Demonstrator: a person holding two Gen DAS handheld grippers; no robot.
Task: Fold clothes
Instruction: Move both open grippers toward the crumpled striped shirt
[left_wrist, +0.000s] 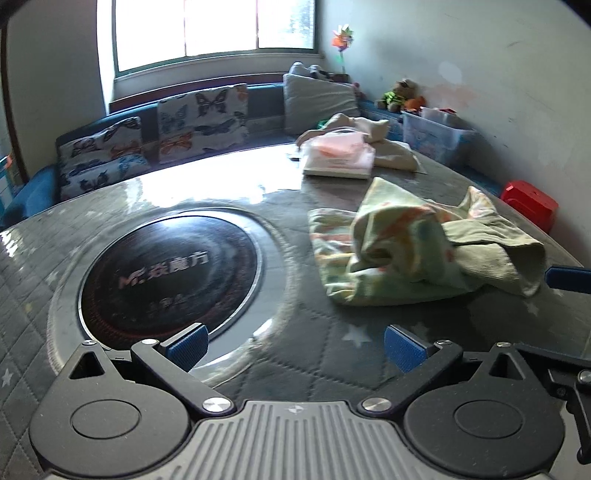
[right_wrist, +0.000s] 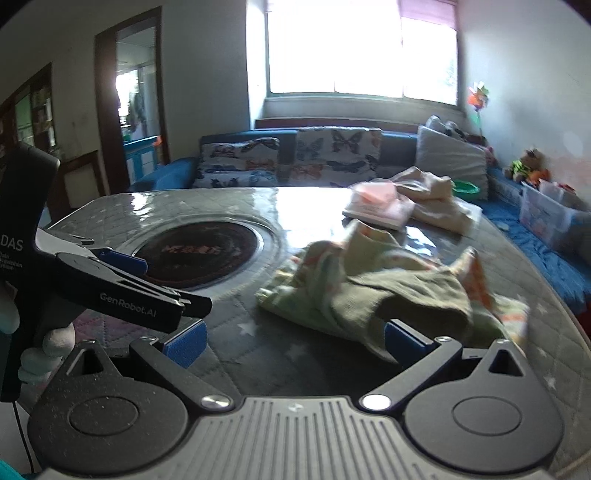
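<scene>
Lying crumpled on the desk (left_wrist: 258, 369), a green printed garment (left_wrist: 417, 251) is flanked by both grippers' wide-open, empty jaws.

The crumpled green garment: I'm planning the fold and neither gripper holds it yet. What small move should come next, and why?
Probably ease the right gripper forward and close on the near edge of the green garment. Its open jaws already sit at that hem, while the left gripper, also open, is over bare table beside it. The cloth lies bunched, so it needs lifting and spreading first.
</scene>
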